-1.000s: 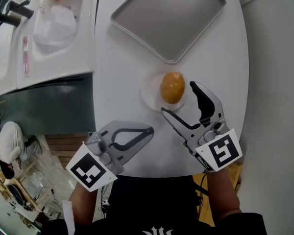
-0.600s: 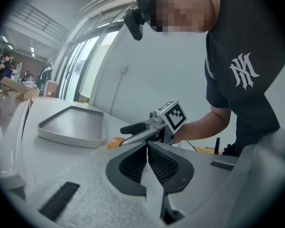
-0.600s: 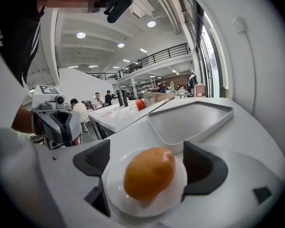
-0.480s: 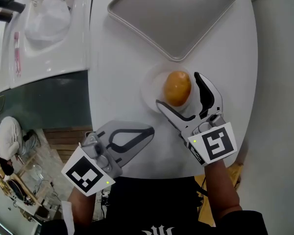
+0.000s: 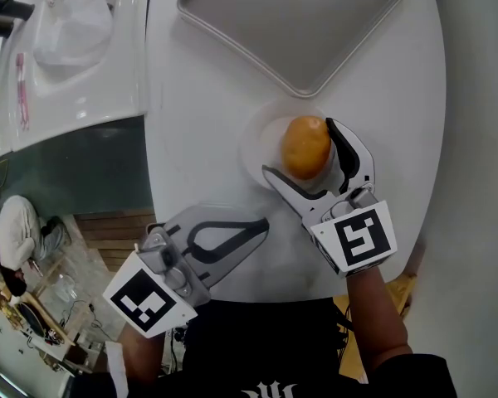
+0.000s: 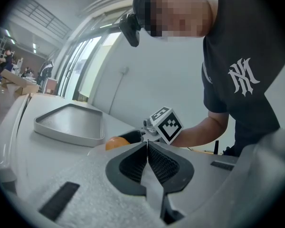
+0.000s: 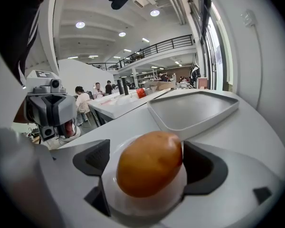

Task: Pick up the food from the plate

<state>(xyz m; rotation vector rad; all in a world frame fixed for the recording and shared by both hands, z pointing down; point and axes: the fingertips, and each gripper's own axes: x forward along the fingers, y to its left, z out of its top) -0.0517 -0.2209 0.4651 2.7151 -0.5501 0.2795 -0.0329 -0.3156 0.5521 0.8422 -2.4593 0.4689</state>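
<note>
An orange-brown, egg-shaped piece of food lies on a small white plate on the white round table. My right gripper is open wide, one jaw on each side of the food, and the pads stand off it. In the right gripper view the food fills the gap above the plate. My left gripper rests shut and empty near the table's front edge. From the left gripper view its jaws meet, and the food peeks out behind them.
A grey metal tray lies just beyond the plate, empty. A white counter with a bag and small items runs along the left, across a gap. The table edge curves close on the right.
My right gripper has moved forward until its jaws straddle the food, and the jaws have spread wider. The left gripper has stayed where it was.
</note>
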